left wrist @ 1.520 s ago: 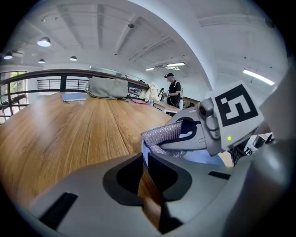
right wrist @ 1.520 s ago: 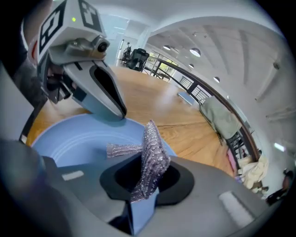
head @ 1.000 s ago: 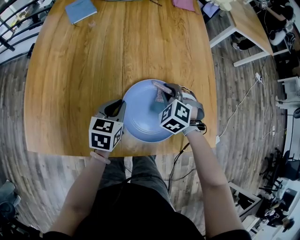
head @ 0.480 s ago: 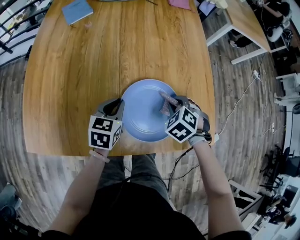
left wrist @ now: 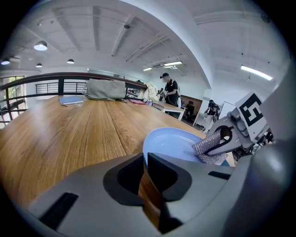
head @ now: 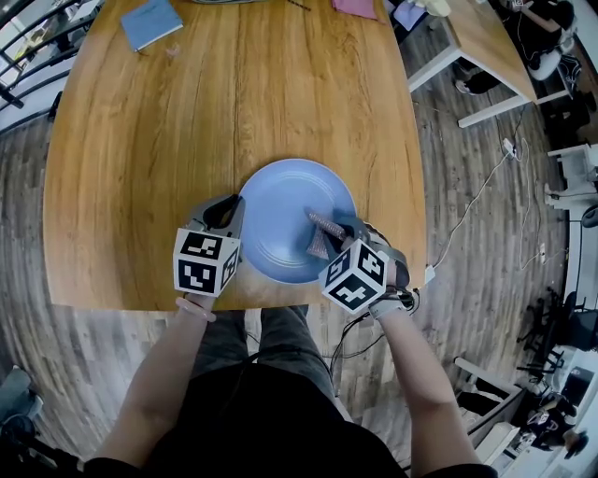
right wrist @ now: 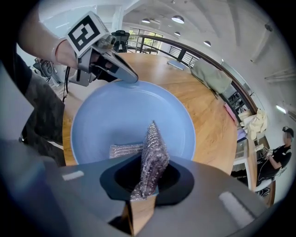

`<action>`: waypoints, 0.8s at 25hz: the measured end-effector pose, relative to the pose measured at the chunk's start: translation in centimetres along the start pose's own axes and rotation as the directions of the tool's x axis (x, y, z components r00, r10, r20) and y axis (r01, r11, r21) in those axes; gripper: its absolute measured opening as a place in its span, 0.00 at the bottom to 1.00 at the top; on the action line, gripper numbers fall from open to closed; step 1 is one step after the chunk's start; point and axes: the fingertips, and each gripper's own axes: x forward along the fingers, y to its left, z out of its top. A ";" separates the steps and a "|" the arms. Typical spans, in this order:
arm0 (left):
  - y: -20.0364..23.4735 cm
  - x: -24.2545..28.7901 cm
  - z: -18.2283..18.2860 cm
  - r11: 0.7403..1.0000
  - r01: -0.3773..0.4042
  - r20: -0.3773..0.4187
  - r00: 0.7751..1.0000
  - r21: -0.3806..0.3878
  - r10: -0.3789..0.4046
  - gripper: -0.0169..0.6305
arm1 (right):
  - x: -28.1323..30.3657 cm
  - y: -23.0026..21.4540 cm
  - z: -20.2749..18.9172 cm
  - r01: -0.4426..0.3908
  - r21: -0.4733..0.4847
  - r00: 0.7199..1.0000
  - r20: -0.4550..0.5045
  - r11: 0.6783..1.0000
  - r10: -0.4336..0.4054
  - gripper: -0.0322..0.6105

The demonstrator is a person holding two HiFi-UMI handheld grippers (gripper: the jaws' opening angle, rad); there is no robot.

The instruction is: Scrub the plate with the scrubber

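A light blue plate [head: 280,210] lies on the wooden table [head: 140,140] near its front edge. My left gripper [head: 235,207] sits at the plate's left rim. In the left gripper view its jaws [left wrist: 144,159] are closing to a narrow slit, with the plate's [left wrist: 173,143] rim between their tips. My right gripper [head: 320,227] is shut on a silvery mesh scrubber [head: 320,243] and holds it on the near right part of the plate. In the right gripper view the scrubber [right wrist: 152,152] stands up from the jaws over the plate [right wrist: 129,115], with one flap lying flat on it.
A blue notebook [head: 154,21] and a pink item [head: 357,7] lie at the table's far edge. A grey bag [left wrist: 105,89] rests there too. Another table [head: 486,37] stands to the right, where a person [left wrist: 170,88] is seen. A cable [head: 472,215] runs along the floor.
My right gripper has drawn the scrubber across the plate from its far right part towards me. The left gripper has stayed at the plate's left rim.
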 end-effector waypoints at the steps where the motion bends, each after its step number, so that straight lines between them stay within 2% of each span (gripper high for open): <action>1: 0.0 0.0 0.0 1.000 -0.002 0.001 1.000 -0.003 0.002 0.06 | -0.1 0.5 0.1 -0.007 0.000 1.000 0.006 1.000 0.007 0.15; 13: -0.1 -0.3 0.0 1.000 -0.007 0.010 1.000 -0.017 0.008 0.06 | -0.2 6.1 3.7 -0.072 -0.042 0.990 0.115 0.997 0.077 0.15; 18: -0.2 -0.4 0.0 1.000 0.003 0.012 1.000 -0.017 -0.003 0.06 | 0.3 7.5 5.7 -0.058 -0.088 0.984 0.165 0.994 0.072 0.15; 20: -0.1 -0.2 0.1 0.998 0.032 0.029 0.999 -0.048 -0.030 0.06 | 0.6 7.5 6.3 -0.056 -0.105 0.982 0.172 0.993 0.073 0.15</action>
